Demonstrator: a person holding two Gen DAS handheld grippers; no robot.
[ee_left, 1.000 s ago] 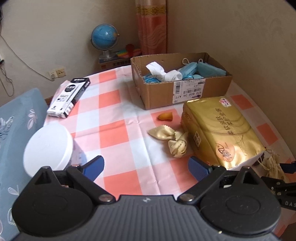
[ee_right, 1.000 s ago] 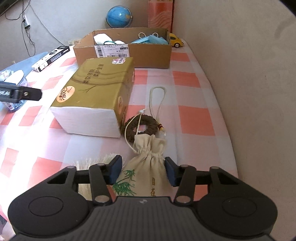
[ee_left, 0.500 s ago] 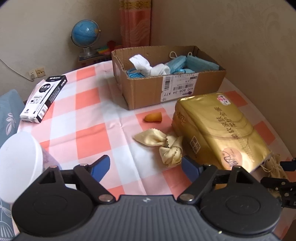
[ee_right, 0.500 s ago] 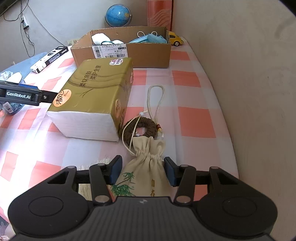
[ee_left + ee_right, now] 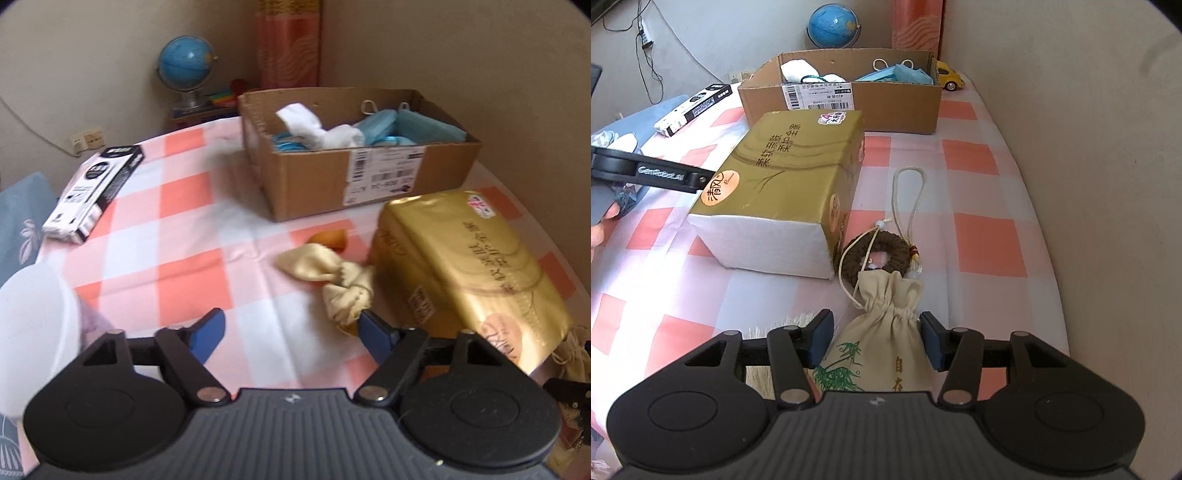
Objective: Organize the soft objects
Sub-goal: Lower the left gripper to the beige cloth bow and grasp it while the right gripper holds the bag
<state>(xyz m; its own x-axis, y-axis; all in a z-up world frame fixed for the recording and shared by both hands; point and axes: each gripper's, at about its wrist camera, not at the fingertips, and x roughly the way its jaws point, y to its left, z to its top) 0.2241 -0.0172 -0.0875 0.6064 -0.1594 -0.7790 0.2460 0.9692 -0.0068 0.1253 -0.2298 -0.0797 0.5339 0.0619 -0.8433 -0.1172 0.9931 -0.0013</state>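
A crumpled beige cloth (image 5: 328,277) lies on the checked tablecloth beside a gold tissue pack (image 5: 461,266). My left gripper (image 5: 291,332) hovers just short of the cloth. Its jaws are closing with only tablecloth between them, and its right pad (image 5: 373,332) is at the cloth's near end. A cream drawstring bag (image 5: 886,325) printed with bamboo sits between the fingers of my right gripper (image 5: 877,338), both pads against its sides. The open cardboard box (image 5: 369,177) behind holds white socks and blue masks.
A small orange piece (image 5: 330,238) lies by the cloth. A brown braided ring (image 5: 875,254) on a cord touches the bag's neck. A white round tub (image 5: 33,325) and a black-and-white carton (image 5: 92,192) are at left. The wall runs along the right.
My left gripper has come forward and down toward the beige cloth, and its jaws have narrowed. The right gripper and the bag have stayed put.
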